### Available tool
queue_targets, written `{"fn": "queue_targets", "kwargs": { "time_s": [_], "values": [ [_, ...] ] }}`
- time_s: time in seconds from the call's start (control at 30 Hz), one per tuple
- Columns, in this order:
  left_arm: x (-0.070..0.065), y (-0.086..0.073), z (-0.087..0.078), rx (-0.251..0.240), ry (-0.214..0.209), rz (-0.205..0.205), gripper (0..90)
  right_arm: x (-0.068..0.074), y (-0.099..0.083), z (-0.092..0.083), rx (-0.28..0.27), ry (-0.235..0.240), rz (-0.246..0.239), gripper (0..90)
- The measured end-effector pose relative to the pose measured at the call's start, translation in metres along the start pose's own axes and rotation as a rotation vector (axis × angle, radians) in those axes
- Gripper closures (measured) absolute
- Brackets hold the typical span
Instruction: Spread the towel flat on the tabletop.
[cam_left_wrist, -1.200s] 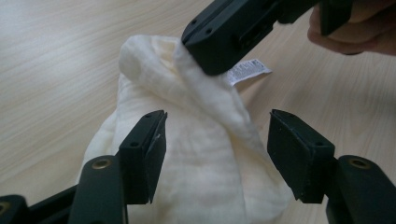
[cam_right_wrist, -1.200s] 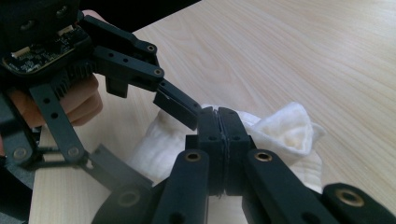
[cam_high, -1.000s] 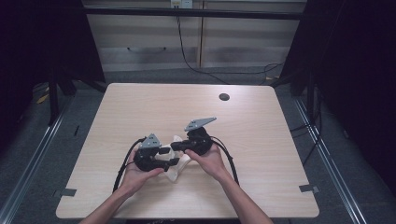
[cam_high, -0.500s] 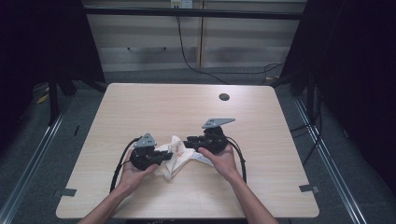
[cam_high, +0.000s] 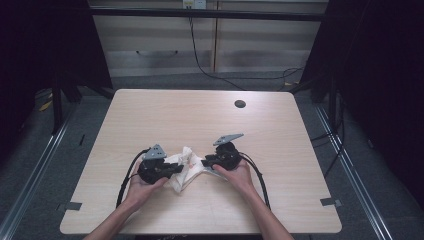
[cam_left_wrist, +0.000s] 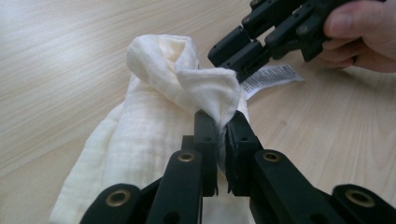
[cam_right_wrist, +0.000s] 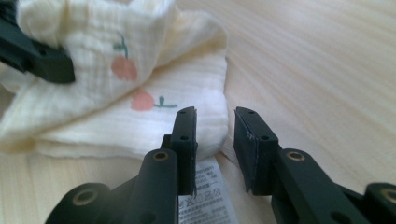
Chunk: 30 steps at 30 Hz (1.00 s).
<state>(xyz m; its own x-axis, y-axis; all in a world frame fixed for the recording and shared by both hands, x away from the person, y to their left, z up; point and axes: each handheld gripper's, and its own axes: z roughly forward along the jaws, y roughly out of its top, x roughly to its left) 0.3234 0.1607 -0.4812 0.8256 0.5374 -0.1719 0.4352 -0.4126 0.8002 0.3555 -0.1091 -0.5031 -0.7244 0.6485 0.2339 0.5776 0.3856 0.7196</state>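
Observation:
A cream cloth (cam_high: 186, 165) printed with small peaches lies crumpled on the table (cam_high: 175, 115), between my two grippers. My left gripper (cam_left_wrist: 222, 122) is shut on a raised fold of the cloth (cam_left_wrist: 154, 126) and holds it just above the wood. My right gripper (cam_right_wrist: 215, 126) is open and its jaws have just been opening. They hover low over the cloth's folded corner (cam_right_wrist: 187, 84) and its white care label (cam_right_wrist: 205, 196) without pinching either. In the high view the left gripper (cam_high: 177, 169) and the right gripper (cam_high: 204, 162) face each other across the cloth.
A dark round hole (cam_high: 240, 104) sits in the table near its far right. Bare wood stretches behind and beside the cloth. Black cables trail from both grippers toward the near edge. Beyond the table are dark floor and cabinets.
My right gripper has drawn away to the right from the left one and sunk toward the table. More of the cloth now shows between the two grippers.

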Motion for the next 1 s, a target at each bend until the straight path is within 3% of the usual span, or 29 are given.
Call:
{"fn": "queue_targets", "kwargs": {
  "time_s": [0.03, 0.13, 0.2, 0.37, 0.63, 1.0],
  "values": [
    [0.001, 0.000, 0.000, 0.001, 0.002, 0.001, 84.7, 0.001, -0.001, 0.002, 0.008, -0.006, -0.009, 70.2],
    [0.002, 0.000, -0.002, -0.007, 0.005, -0.006, 84.7, 0.004, -0.003, 0.004, 0.012, -0.008, -0.028, 84.7],
    [0.003, -0.001, -0.004, -0.010, 0.012, -0.008, 84.7, 0.006, -0.003, 0.003, 0.010, -0.013, -0.046, 87.9],
    [0.006, -0.001, -0.015, -0.033, 0.018, -0.009, 84.7, 0.005, 0.001, -0.008, -0.026, -0.019, -0.044, 88.4],
    [0.017, -0.001, -0.036, -0.089, 0.043, -0.036, 84.8, -0.002, 0.005, -0.036, -0.068, -0.068, -0.048, 88.4],
    [0.028, 0.007, -0.062, -0.178, 0.064, -0.067, 85.0, -0.013, 0.014, -0.085, -0.152, -0.131, -0.049, 88.5]
  ]
}}
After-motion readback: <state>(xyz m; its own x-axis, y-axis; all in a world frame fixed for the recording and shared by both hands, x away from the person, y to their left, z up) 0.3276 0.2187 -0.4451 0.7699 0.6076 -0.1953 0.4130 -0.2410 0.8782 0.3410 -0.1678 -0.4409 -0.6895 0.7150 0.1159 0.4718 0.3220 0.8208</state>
